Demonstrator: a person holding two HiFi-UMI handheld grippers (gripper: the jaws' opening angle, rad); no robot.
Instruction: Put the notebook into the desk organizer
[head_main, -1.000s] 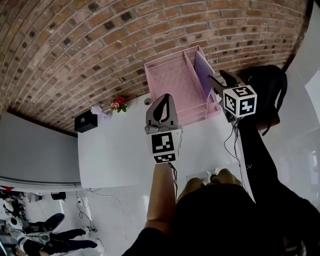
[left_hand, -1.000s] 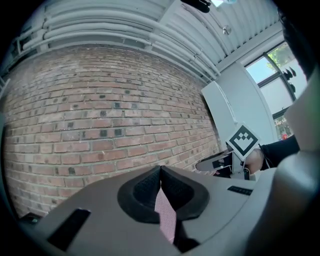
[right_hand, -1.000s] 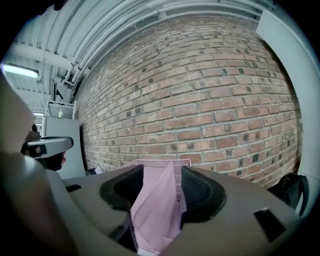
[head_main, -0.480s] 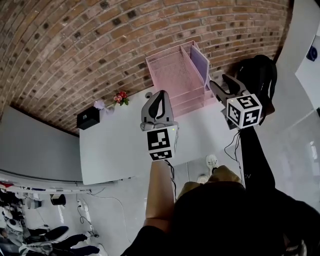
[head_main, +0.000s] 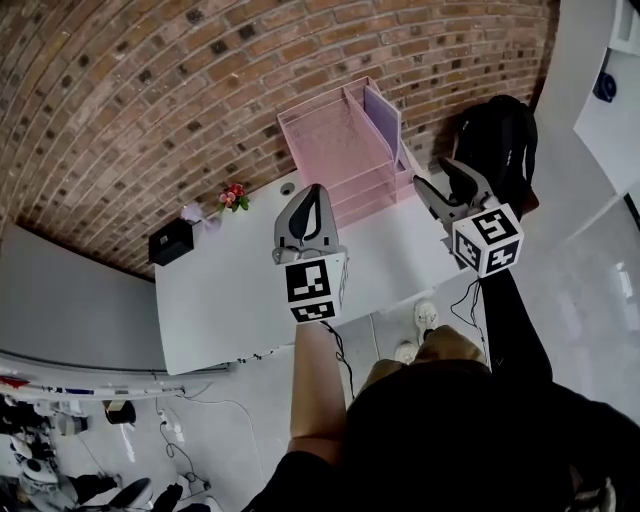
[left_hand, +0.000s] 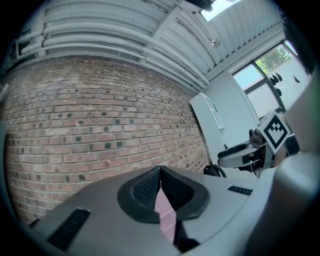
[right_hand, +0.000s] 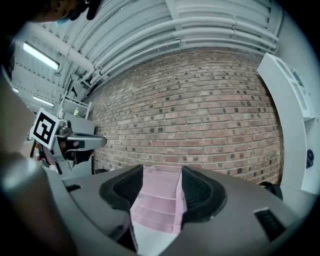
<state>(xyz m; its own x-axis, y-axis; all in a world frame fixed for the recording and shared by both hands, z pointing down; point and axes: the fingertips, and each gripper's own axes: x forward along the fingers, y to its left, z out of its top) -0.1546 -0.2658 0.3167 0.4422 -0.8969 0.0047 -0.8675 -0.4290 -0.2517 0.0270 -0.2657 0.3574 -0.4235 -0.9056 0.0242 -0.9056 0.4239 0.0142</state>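
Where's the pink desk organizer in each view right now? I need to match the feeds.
Head view: the desk organizer is top centre, at the white table's far edge by the wall.
Left gripper view: only a thin pink strip shows, low centre, below the closed jaw tips.
Right gripper view: it is low centre, between the parted jaws.
Shared landmark: the brick wall behind it appears in all three.

Overhead head view, gripper views facing desk organizer (head_main: 335, 135)
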